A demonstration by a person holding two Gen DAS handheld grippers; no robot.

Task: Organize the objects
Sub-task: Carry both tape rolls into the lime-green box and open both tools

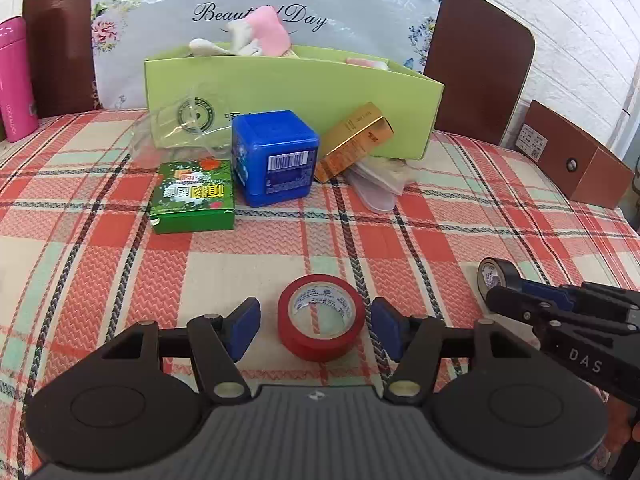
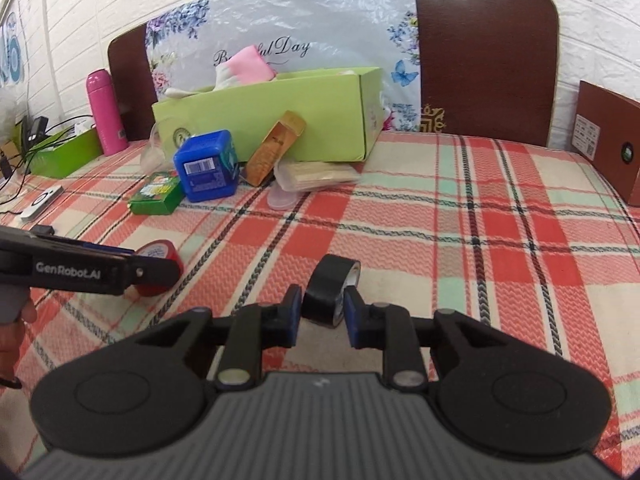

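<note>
A red tape roll point(image 1: 321, 317) lies flat on the plaid cloth between the blue pads of my open left gripper point(image 1: 316, 326), with gaps on both sides. It also shows in the right wrist view point(image 2: 160, 254), partly behind the left gripper. My right gripper point(image 2: 322, 310) is shut on a black tape roll point(image 2: 330, 290) standing on edge; the roll also shows in the left wrist view point(image 1: 496, 274). A light green open box point(image 1: 288, 96) with pink and white cloth point(image 1: 264, 36) stands at the back.
In front of the box lie a green packet point(image 1: 194, 196), a blue cube box point(image 1: 274, 158), a gold box point(image 1: 352, 140) leaning on the green box, and clear plastic pieces point(image 1: 376, 184). A pink bottle point(image 1: 16, 80) stands far left, a brown box point(image 1: 576, 160) far right.
</note>
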